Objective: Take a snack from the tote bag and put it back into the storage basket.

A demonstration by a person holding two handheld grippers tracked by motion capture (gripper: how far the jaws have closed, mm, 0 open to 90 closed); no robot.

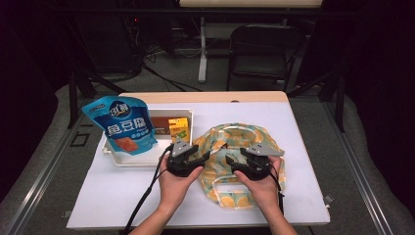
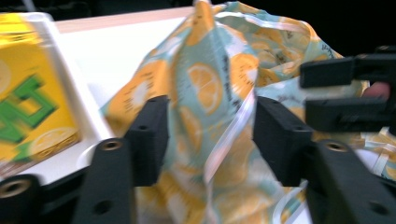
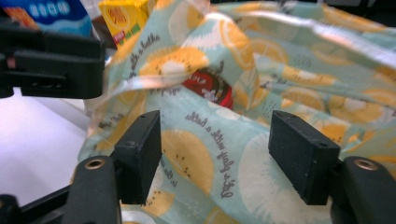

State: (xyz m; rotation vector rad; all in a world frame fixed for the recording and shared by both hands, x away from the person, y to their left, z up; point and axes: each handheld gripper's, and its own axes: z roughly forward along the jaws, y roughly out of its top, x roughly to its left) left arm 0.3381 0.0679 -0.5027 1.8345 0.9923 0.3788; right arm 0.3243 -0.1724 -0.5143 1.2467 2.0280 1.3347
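Note:
A soft bag (image 1: 237, 139) printed with lemon slices on pale green lies bunched on the white table (image 1: 293, 127). My left gripper (image 1: 201, 157) is at the bag's left edge and my right gripper (image 1: 230, 165) is just to its right, each held in a hand, jaws pointing at each other. In the left gripper view the jaws (image 2: 210, 140) stand apart with a raised fold of the bag (image 2: 210, 84) between them, pads off it. The right gripper's jaws (image 3: 215, 154) are open over the cloth (image 3: 289, 70). A red packet (image 3: 208, 86) shows inside the bag's mouth.
A white tray (image 1: 147, 159) sits left of the bag. It holds a yellow drink carton (image 1: 178, 128), a brown packet (image 1: 159, 122) and a big blue snack pouch (image 1: 125, 125) leaning over its left side. A black chair (image 1: 259, 49) stands beyond the table.

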